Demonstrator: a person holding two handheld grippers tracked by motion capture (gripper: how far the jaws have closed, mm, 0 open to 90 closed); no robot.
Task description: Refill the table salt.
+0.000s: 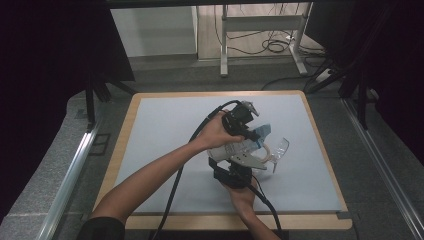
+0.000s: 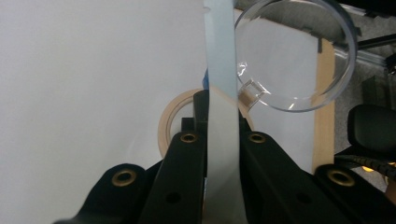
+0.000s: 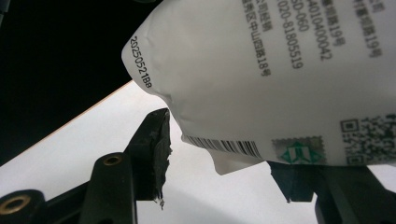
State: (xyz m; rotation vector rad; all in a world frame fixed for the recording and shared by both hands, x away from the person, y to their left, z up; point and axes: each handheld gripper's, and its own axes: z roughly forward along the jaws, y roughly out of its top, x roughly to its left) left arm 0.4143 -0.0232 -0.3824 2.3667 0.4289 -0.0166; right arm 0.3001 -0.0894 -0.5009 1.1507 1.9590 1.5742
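Both claws meet just right of centre on the worktop [image 1: 165, 130], a pale grey sheet on a wooden board. The left claw [image 1: 248, 131] comes in from about 10 o'clock, gripped in the person's left hand [image 1: 216, 131]; the right claw [image 1: 243, 161] comes up from 6 o'clock in the right hand [image 1: 243, 191], with its grey plate on top. Between them sits a white pouch [image 1: 239, 148] with blue trim at its upper edge. In the left gripper view the jaws are closed onto a flat pale blue-grey strip [image 2: 222, 116] that runs straight up between them (this looks like the pouch's sealed edge seen end-on). In the right gripper view the left jaw stands clearly apart from the pouch [image 3: 261, 79] and the right jaw sits behind its lower edge, so this claw is wide open around the printed face with its barcode, QR code and date stamp; whether the right jaw touches the pouch cannot be told. A clear plastic cup [image 1: 280, 150] lies at about 3 o'clock of the pouch, its round mouth [image 2: 299, 53] facing the left gripper's camera. A roll of beige tape [image 2: 175, 119] lies flat on the sheet, partly hidden behind the left jaws; in the high view it shows just beside the cup [image 1: 267, 150].
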